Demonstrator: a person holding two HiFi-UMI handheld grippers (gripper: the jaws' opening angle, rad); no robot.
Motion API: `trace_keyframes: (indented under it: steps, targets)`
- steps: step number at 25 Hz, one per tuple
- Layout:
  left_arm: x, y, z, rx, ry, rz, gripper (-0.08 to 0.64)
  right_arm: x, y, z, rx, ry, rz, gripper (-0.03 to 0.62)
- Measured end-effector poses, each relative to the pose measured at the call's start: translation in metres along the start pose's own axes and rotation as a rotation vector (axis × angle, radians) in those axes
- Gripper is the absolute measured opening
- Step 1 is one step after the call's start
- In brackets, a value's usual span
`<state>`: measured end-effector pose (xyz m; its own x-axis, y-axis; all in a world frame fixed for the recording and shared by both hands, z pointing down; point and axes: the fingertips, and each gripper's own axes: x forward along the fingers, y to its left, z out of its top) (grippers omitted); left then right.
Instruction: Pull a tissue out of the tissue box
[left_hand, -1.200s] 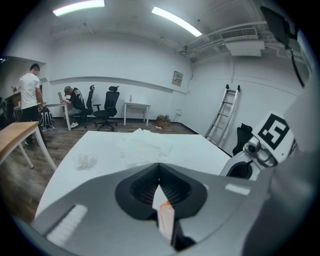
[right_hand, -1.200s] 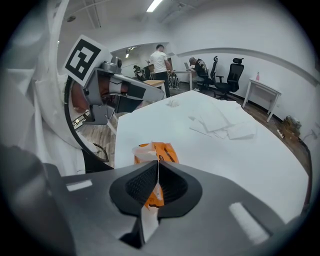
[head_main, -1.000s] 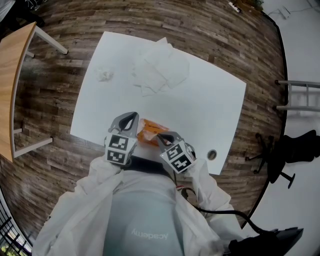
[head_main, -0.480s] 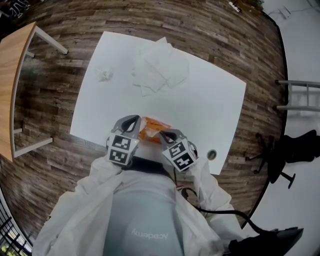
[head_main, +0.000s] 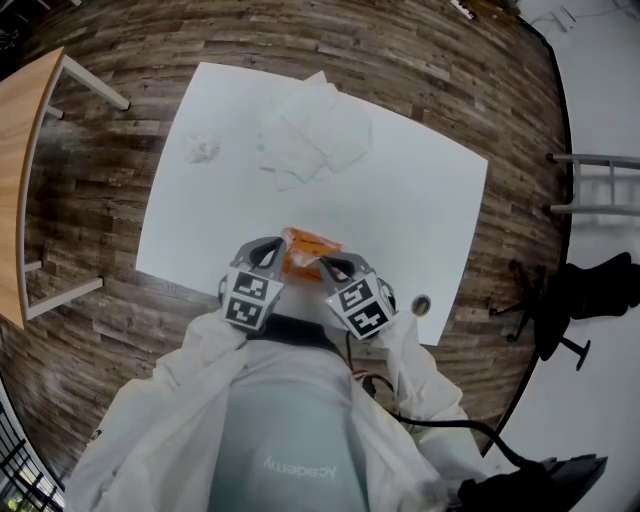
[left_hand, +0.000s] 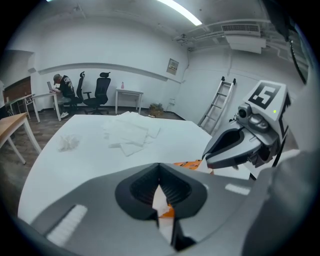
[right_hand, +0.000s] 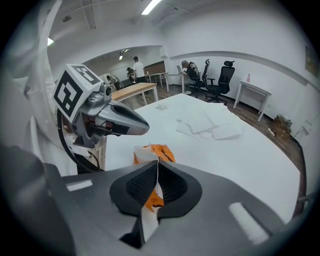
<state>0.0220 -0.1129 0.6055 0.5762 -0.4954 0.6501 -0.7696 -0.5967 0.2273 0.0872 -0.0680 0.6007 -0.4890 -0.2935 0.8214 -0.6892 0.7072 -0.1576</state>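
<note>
The table (head_main: 420, 200) was smooth matt white, the floor (head_main: 130, 60) grainy wood planks, the tissue (right_hand: 148, 220) thin soft paper, the left gripper (left_hand: 160, 186) and right gripper (right_hand: 157, 182) matt grey plastic.

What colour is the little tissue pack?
The tissue pack is orange; right gripper view shows it best.

Bright, even lighting, with fisheye-warped edges throughout.

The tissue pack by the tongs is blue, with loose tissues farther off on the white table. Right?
No: the pack is orange, as the head view shows. Loose tissues do lie farther off on the white table.
</note>
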Motion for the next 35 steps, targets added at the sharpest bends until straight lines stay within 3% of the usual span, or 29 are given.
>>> trace_keyframes:
  steps: [35]
  targets:
    - [0.015,-0.024,-0.013,0.004,0.053,-0.081,0.000,-0.014,-0.022,0.017,0.040,-0.051,-0.075,0.005]
